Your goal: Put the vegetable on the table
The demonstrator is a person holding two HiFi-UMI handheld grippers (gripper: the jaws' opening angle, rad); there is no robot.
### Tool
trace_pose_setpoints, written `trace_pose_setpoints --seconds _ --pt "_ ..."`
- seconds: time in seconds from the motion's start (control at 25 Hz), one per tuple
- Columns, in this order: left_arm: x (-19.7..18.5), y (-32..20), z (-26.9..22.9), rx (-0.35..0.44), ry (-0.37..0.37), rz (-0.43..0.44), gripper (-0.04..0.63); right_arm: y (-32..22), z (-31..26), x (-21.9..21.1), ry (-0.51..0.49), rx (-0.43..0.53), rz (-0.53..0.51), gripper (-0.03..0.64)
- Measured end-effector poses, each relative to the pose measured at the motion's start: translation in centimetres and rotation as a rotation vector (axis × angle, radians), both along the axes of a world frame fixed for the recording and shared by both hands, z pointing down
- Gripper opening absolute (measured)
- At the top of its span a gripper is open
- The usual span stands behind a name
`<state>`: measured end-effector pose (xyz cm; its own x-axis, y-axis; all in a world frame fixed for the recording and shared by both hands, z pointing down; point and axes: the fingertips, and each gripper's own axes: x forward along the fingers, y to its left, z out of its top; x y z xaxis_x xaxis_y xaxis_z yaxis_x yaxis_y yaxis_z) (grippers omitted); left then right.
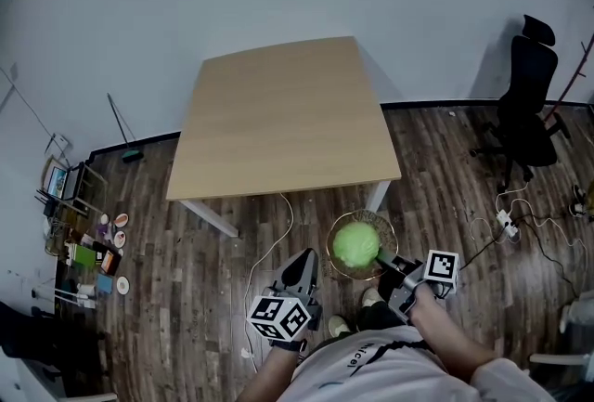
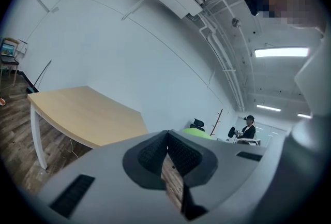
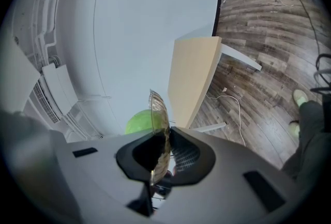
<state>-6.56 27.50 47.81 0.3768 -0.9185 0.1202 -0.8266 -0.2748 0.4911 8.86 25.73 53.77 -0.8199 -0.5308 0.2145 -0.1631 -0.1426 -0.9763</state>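
Note:
A round green cabbage (image 1: 355, 244) lies in a shallow see-through bowl (image 1: 334, 259), held in the air just in front of the table's near right leg. My right gripper (image 1: 385, 263) is shut on the bowl's near right rim. In the right gripper view the bowl rim (image 3: 159, 114) stands edge-on between the pads of the right gripper (image 3: 166, 153), with the cabbage (image 3: 138, 120) behind it. My left gripper (image 1: 302, 263) hangs left of the bowl, shut and holding nothing. The left gripper (image 2: 167, 150) has its pads together. The light wooden table (image 1: 278, 122) stands bare ahead.
A black office chair (image 1: 529, 103) stands at the far right, with a power strip and cables (image 1: 506, 224) on the wooden floor. Small items and a rack (image 1: 93, 252) crowd the left. A white cable (image 1: 269, 252) trails under the table. A person (image 2: 248, 127) sits far off.

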Motion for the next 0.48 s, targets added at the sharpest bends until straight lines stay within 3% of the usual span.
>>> trace_pose_setpoints --seconds 0.48 --pt "-2.4 -6.2 0.7 -0.015 -0.03 -0.035 0.014 -7.6 0.9 -2.8 -0.021 0.005 -0.039 0.04"
